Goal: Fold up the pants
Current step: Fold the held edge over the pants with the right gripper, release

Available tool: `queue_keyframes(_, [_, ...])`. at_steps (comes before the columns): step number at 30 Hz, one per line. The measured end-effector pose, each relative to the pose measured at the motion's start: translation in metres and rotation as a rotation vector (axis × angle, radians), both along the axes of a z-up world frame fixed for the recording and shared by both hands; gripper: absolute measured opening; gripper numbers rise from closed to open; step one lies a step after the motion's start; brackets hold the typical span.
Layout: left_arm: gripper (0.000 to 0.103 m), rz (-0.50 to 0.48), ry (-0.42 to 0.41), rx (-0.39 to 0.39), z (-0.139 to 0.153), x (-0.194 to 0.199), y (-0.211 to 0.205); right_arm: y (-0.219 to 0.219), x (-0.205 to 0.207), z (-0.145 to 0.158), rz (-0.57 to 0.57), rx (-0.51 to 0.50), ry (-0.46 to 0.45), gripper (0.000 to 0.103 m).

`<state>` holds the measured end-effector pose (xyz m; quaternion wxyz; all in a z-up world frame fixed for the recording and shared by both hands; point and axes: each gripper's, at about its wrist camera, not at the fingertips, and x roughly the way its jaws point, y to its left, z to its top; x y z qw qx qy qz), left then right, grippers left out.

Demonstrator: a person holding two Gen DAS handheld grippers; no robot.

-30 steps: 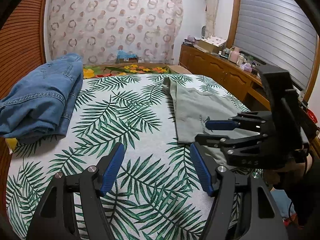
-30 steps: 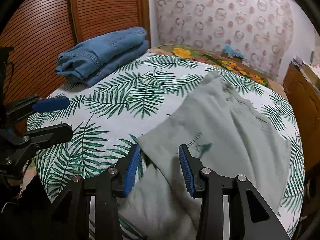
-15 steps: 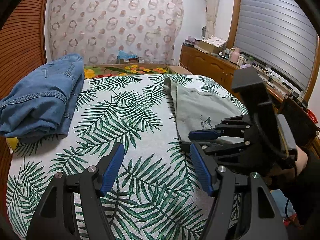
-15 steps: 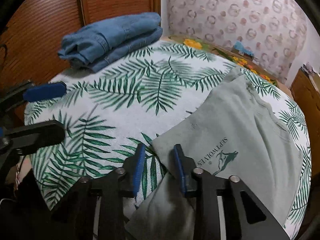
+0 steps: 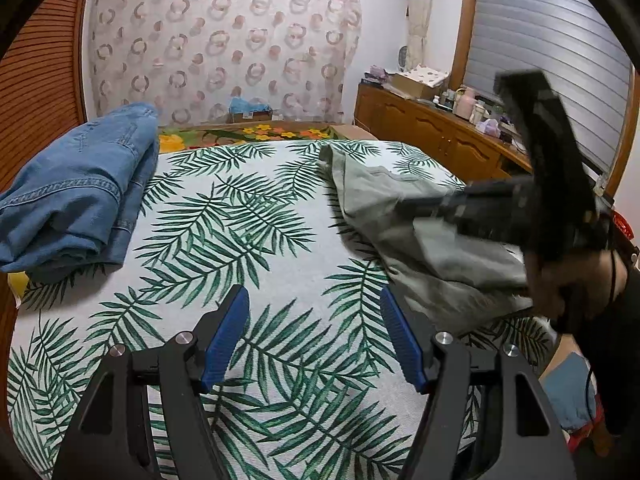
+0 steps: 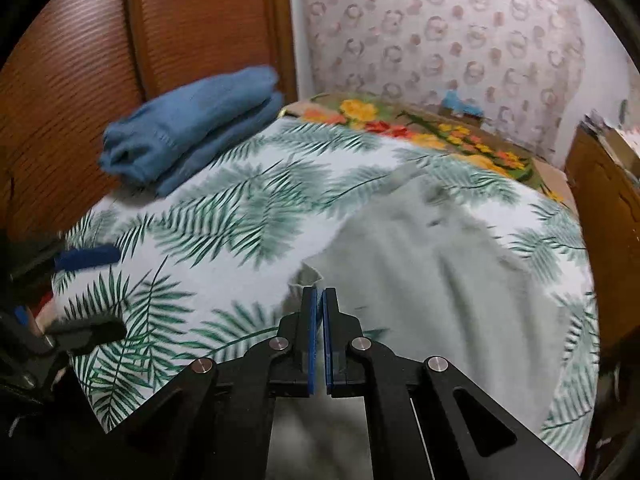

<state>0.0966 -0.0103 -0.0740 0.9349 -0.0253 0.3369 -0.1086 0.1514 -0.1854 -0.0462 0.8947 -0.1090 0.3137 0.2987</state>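
Pale grey-green pants (image 6: 420, 280) lie on the right half of the palm-leaf bedspread (image 6: 224, 248). My right gripper (image 6: 319, 296) is closing tight, and its blue pads pinch the pants' near left edge, which puckers up just ahead of them. In the left wrist view the right gripper (image 5: 416, 204) is a dark blur lifting a fold of the pants (image 5: 376, 196). My left gripper (image 5: 313, 296) hovers open over bare bedspread (image 5: 240, 240) to the left of the pants, with nothing between its fingers. It also shows at the left edge of the right wrist view as the left gripper (image 6: 92, 292).
Folded blue jeans (image 5: 76, 188) sit at the bed's far left against a ribbed wooden panel (image 5: 36, 80). A wooden sideboard (image 5: 432, 136) with small items runs along the right wall. A flowered cover (image 5: 260, 134) and a patterned curtain (image 5: 224, 48) lie beyond the bed.
The right gripper's pads closed from apart to pinched on the pants' edge and rose a little, lifting the fabric. The left gripper stayed still and open.
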Motion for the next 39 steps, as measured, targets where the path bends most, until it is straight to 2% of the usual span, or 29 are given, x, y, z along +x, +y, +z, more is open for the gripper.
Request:
queue_keyframes(4, [0.069,-0.01,0.005,0.001,-0.001,0.0,-0.004,-0.026,0.005,0.018,-0.055,0.026,-0.031,0.003])
queue_keyframes(9, [0.069,-0.015,0.005,0.004,-0.001,-0.001,-0.006,-0.053,0.019,0.028,-0.146,-0.006,-0.062,0.003])
queue_keyframes(16, [0.069,-0.019,0.009,0.007,-0.002,0.0,-0.007,-0.069,0.034,0.038,-0.233,-0.04,-0.086,0.003])
queue_keyframes(26, [0.069,-0.028,0.012,0.012,-0.002,0.001,-0.012,-0.084,0.053,0.031,-0.341,-0.1,-0.1,0.003])
queue_keyframes(35, [0.069,-0.036,0.015,0.015,-0.004,0.001,-0.015,-0.093,0.074,0.019,-0.407,-0.085,-0.049,0.003])
queue_keyframes(36, [0.069,-0.037,0.016,0.015,-0.004,0.001,-0.015,-0.092,0.074,0.018,-0.412,-0.084,-0.041,0.003])
queue_keyframes(39, [0.069,-0.038,0.019,0.015,-0.006,0.001,-0.016,-0.092,0.071,0.016,-0.424,-0.097,-0.037,0.016])
